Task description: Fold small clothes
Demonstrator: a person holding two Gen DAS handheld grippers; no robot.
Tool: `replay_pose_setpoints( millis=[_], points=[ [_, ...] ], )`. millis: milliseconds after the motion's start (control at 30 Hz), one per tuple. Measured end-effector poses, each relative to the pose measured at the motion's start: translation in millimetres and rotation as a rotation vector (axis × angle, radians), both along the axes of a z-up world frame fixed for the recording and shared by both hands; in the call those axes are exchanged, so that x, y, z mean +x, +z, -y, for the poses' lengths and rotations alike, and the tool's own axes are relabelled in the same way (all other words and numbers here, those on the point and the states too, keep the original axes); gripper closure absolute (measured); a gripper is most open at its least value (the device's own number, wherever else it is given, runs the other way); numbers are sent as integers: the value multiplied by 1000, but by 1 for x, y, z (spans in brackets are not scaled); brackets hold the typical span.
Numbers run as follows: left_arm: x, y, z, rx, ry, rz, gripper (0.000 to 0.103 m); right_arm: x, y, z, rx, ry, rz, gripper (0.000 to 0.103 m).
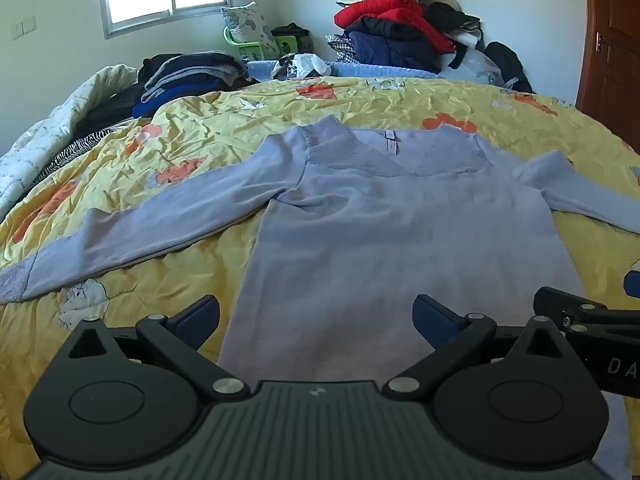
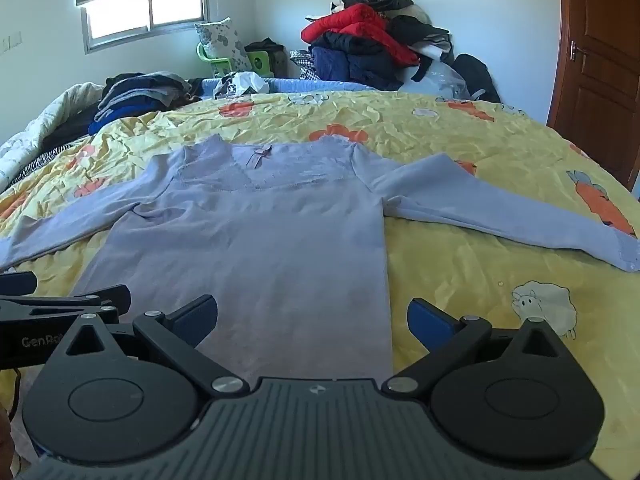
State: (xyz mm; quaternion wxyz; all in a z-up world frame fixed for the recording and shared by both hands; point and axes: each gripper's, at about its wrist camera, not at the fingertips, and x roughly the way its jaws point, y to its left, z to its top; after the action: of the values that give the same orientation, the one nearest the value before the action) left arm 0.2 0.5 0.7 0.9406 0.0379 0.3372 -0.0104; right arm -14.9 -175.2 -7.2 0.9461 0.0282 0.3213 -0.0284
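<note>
Lavender top (image 1: pixel 400 232) lies flat near the quilt's (image 1: pixel 200 128) front edge, sleeves spread. Your left gripper (image 1: pixel 316 316) and right gripper (image 2: pixel 312 316) gape empty; pinching quilt along with hem would drag both.

Left gripper (image 1: pixel 316 316), right gripper (image 2: pixel 312 316): black linkage arms, silver pivot screws, blue finger pads (image 1: pixel 430 316), ribbed grey housing, white lettering.
</note>
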Motion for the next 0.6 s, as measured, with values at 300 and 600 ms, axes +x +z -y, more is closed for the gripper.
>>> replay_pose_setpoints(
  millis=[300,600],
  points=[
    [1,1,-6,-49,3,-7,0,1,-1,2,2,0,-8,0],
    [2,-2,1,-11,4,-6,0,-1,-3,3,-2,-3,-11,0]
  ],
)
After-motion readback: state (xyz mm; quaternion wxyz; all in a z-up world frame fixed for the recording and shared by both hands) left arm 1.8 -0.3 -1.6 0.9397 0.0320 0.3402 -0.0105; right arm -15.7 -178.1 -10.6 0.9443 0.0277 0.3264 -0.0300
